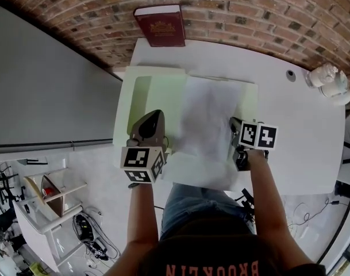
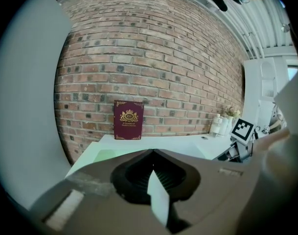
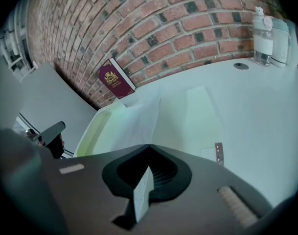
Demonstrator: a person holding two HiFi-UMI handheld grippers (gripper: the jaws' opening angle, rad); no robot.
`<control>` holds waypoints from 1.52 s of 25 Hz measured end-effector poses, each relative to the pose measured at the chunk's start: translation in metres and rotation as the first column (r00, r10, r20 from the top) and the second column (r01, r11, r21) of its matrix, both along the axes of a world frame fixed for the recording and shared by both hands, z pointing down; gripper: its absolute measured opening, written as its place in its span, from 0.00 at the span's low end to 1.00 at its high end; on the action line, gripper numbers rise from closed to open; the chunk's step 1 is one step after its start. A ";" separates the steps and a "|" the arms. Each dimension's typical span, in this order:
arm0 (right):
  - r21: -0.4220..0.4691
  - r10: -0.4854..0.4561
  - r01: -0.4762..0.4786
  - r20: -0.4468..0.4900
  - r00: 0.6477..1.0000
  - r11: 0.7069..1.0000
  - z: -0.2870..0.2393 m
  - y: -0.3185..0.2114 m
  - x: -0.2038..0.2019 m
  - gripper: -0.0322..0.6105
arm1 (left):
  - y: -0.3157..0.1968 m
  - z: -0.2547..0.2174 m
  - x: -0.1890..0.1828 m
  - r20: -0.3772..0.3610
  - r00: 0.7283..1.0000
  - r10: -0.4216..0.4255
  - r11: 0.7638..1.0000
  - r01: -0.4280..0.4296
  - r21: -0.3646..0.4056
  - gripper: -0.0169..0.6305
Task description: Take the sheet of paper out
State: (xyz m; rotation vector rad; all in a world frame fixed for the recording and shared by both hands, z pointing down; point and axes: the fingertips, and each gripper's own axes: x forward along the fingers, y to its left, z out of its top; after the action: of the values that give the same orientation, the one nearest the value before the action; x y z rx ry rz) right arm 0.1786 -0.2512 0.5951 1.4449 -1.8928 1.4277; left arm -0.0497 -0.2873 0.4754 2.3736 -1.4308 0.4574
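A white sheet of paper [image 1: 206, 125] hangs between my two grippers above an open pale green folder [image 1: 141, 91] on the white table [image 1: 301, 131]. My left gripper [image 1: 154, 122] grips the sheet's left side. In the left gripper view a strip of the paper [image 2: 158, 199] stands edge-on in the shut jaws. My right gripper [image 1: 237, 132] grips the right side, and the right gripper view shows the same kind of paper strip [image 3: 143, 195] pinched in its shut jaws. The sheet's far end still reaches over the folder [image 3: 97, 126].
A dark red book [image 1: 159, 26] leans on the brick wall behind the table. A white bottle [image 1: 327, 79] stands at the far right, near a small cable hole [image 1: 290, 74]. Left of the table is a grey panel and a low white shelf [image 1: 48, 200].
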 end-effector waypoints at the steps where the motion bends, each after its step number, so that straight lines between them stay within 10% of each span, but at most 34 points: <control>1: 0.010 -0.004 0.004 -0.002 1.000 1.000 -0.003 0.001 0.001 0.05 | 0.002 -0.001 0.001 0.001 1.000 0.000 1.000 0.000 0.004 0.03; 19: 0.234 0.017 -0.023 0.026 1.000 0.972 -0.092 0.015 0.007 0.05 | 0.021 -0.039 0.007 -0.004 0.999 0.035 0.994 -0.034 0.105 0.03; 38: 0.467 0.138 -0.158 0.076 0.987 0.870 -0.193 0.004 -0.019 0.05 | -0.002 -0.117 -0.024 -0.021 0.994 0.105 0.959 -0.095 0.269 0.03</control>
State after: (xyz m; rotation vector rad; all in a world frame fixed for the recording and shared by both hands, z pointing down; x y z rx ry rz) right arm 0.1598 -0.2471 0.4016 1.8235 -2.3119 1.1005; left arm -0.0735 -0.2891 0.3586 2.6616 -1.4401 0.2579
